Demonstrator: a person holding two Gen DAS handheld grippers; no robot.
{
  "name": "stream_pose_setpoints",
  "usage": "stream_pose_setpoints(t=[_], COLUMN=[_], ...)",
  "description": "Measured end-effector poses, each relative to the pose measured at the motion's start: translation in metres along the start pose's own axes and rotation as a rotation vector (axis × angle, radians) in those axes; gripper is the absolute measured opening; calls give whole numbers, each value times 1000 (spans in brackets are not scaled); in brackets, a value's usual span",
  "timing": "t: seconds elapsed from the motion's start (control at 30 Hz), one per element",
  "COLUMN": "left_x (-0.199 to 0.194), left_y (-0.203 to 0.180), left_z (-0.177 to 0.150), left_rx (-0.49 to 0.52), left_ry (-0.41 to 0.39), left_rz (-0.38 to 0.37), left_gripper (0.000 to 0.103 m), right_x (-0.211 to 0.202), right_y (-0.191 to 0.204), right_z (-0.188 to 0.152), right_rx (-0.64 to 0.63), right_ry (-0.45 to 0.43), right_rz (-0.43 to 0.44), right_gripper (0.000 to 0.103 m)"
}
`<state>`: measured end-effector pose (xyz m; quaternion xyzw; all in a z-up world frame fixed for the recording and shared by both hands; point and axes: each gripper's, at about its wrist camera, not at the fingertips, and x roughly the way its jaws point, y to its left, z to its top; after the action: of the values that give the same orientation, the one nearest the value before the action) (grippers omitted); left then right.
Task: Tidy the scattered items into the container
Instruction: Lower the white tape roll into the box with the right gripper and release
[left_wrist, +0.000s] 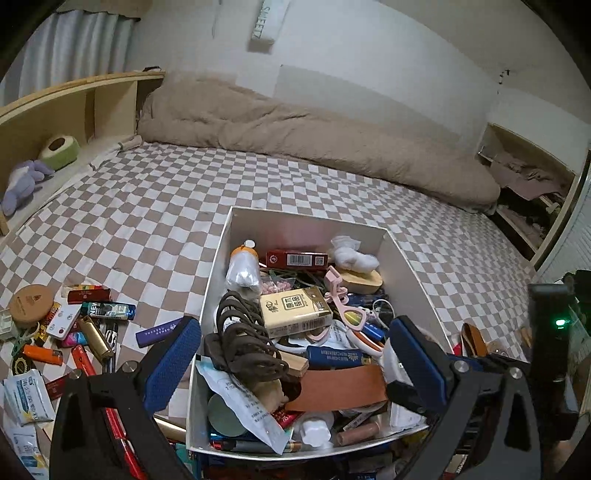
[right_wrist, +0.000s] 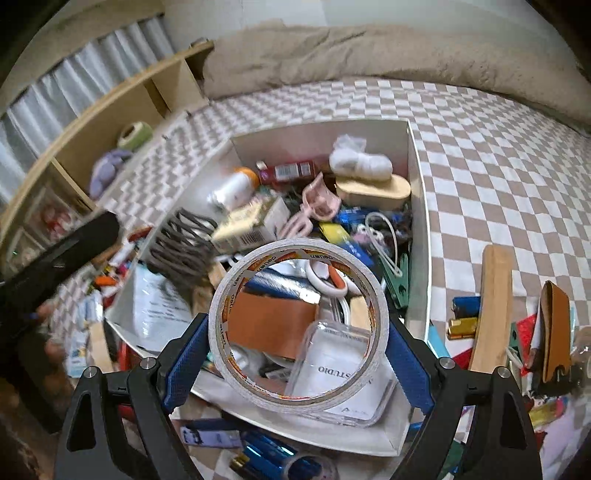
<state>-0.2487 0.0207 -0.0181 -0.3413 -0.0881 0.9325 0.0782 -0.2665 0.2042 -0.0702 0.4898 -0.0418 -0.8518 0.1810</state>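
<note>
While spread wide, right claw on tape roll

A white roll of tape stands on edge above the near end of the crammed white cardboard box on the checkered bed.

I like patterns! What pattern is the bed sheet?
The sheet is a beige-and-white checkerboard, clearest in the left wrist view.

A checkered bed fills the frame. On it lie a white box at center, a beige duvet along the top, and lighters at lower left.
</note>
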Motion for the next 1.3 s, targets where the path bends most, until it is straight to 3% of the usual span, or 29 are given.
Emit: stream_pose_setpoints(t=[0.33, 0.47, 0.53, 1.3], left_x=[3, 1, 0, -10], left_y=[5, 4, 4, -3], left_z=[-13, -15, -15, -20], left_rx=[5, 16, 20, 97], left_ry=[7, 6, 3, -12], left_rz=[-7, -16, -15, 9], left_gripper=[103, 103, 103, 103], right_x=[12, 4, 0, -19], right_y=[13, 12, 11, 18], right_z=[1, 1, 1, -13], right_rx=[-83, -64, -54, -44], right_ry=[71, 39, 25, -60], right_rz=[-122, -138, -136, -137], right_gripper=[91, 94, 100, 101])
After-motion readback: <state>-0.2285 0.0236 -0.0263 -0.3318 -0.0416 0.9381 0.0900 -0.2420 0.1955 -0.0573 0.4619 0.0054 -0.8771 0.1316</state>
